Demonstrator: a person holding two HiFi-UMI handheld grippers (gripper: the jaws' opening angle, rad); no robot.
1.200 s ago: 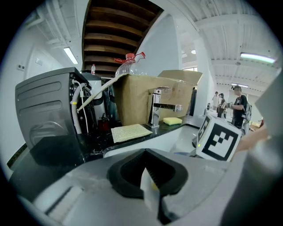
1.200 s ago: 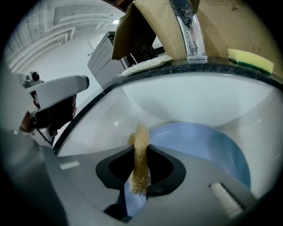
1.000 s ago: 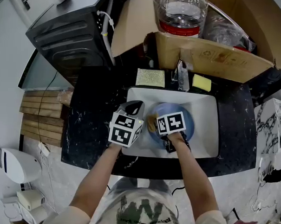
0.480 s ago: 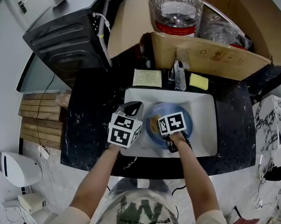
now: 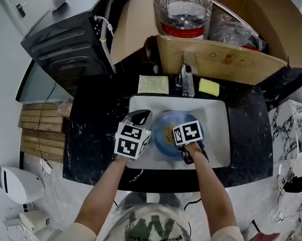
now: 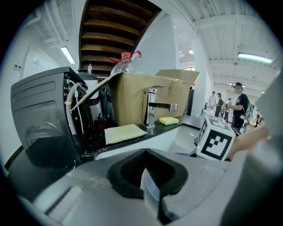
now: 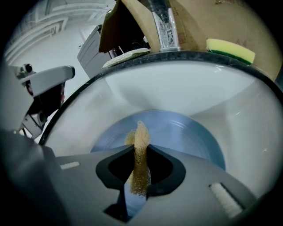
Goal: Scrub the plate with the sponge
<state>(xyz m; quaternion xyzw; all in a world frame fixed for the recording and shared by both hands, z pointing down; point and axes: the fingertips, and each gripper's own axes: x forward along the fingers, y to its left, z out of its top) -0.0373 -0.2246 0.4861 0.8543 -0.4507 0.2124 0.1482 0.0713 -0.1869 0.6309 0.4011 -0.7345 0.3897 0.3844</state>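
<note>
Blue plate (image 5: 177,117) sits in white sink (image 5: 218,120). Left gripper (image 6: 148,176) is clamped on its rim. Right gripper (image 7: 140,150) pinches tan sponge (image 7: 140,159) against the plate face. Judgement: plate rigid, probably slick, breakable, so hold by the rim; sponge soft, light, compressible.

One blue plate (image 5: 176,118); two sponges: tan sponge (image 7: 140,145), yellow sponge (image 5: 209,87); one flat pad (image 5: 153,84), possibly cloth; one faucet (image 5: 186,81).

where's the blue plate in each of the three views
Head view: blue plate at the centre, in the white sink.
Left gripper view: only its pale rim, edge-on in the left claw.
Right gripper view: centre, behind the sponge in the right claw.
Shared landmark: the faucet.
</note>
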